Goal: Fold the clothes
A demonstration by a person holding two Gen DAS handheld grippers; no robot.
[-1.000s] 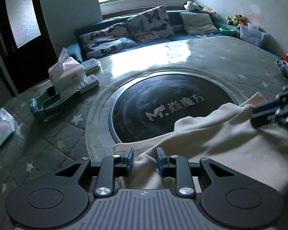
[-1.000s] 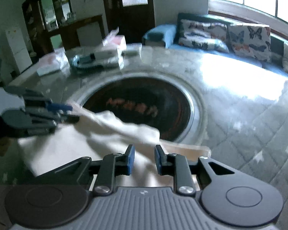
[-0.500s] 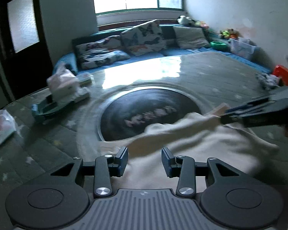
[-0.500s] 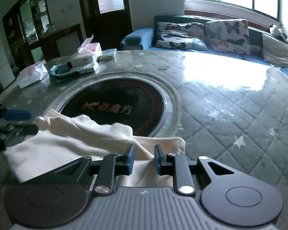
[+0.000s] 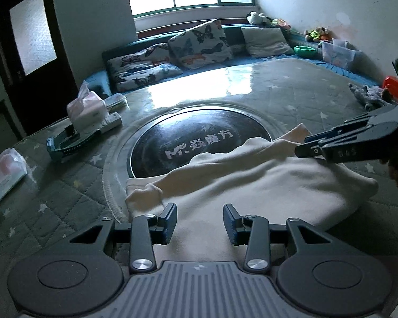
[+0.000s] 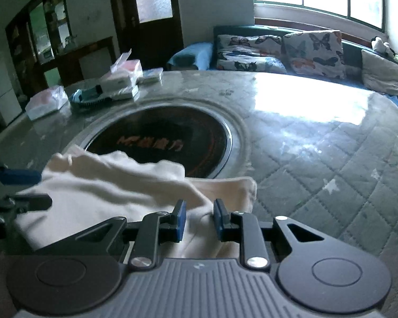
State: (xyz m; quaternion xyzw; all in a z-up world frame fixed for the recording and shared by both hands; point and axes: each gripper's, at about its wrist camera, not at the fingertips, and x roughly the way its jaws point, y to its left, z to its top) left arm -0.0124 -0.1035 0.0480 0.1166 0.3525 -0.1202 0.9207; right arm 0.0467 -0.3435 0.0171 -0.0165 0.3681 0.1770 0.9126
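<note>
A cream garment (image 5: 265,182) lies on the quilted table, partly over the dark round glass plate (image 5: 188,137), with a long fold or sleeve draped across its top. My left gripper (image 5: 199,222) hovers over the near left part of it, open, its pads clear of the cloth. In the right wrist view the left gripper (image 6: 46,189) shows at the left edge beside the garment (image 6: 106,185). My right gripper (image 6: 199,218) is shut on a bunch of the cream cloth at the garment's right end. In the left wrist view the right gripper (image 5: 302,148) reaches in from the right at the fold.
A tissue box (image 5: 86,107), a blue brush (image 5: 66,145) and a wipes pack (image 5: 5,175) sit at the table's far left. A grey rag (image 5: 368,95) and a red object (image 5: 392,87) lie at the far right. A cushioned bench (image 5: 196,45) runs under the window.
My left gripper has let go of the garment's edge, widened its jaws and drawn back. The fold now lies across the garment. The right gripper keeps its hold.
</note>
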